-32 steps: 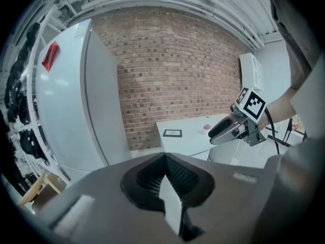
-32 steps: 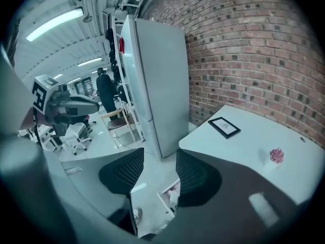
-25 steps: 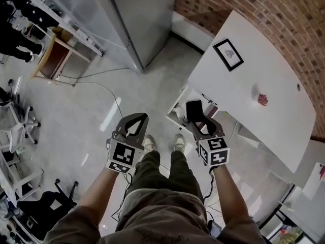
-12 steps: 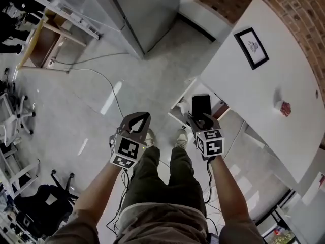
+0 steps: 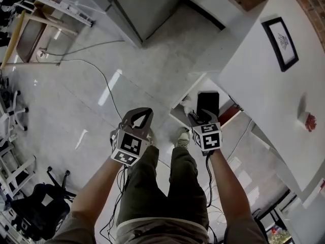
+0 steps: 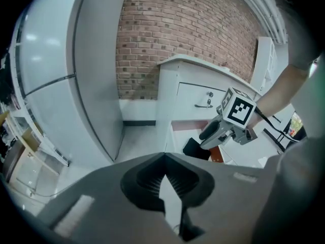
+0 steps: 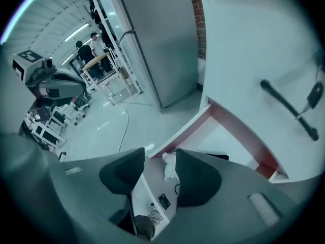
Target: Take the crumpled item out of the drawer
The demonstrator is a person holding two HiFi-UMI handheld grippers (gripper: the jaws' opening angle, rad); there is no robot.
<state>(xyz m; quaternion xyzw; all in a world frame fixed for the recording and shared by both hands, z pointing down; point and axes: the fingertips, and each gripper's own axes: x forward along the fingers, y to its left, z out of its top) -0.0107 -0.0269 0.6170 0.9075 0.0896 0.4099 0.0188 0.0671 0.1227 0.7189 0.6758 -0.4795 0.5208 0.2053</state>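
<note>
Right gripper (image 7: 159,154) jaws stand apart with nothing gripped, hovering over the open drawer (image 7: 228,139). The white crumpled item (image 7: 169,168) lies inside the drawer near a corner, seen through their gap. Left gripper (image 6: 163,156) jaws are together, empty, above the floor (image 6: 137,141).

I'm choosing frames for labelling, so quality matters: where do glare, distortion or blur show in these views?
Head view: sharp, with bright streaks of glare on the floor. Left gripper view: strong fisheye with black corners, the brick wall bows, and the left hand-held gripper up close is soft. Right gripper view: same bowing, cool cast, yet the crumpled item in the drawer stays visible.
</note>
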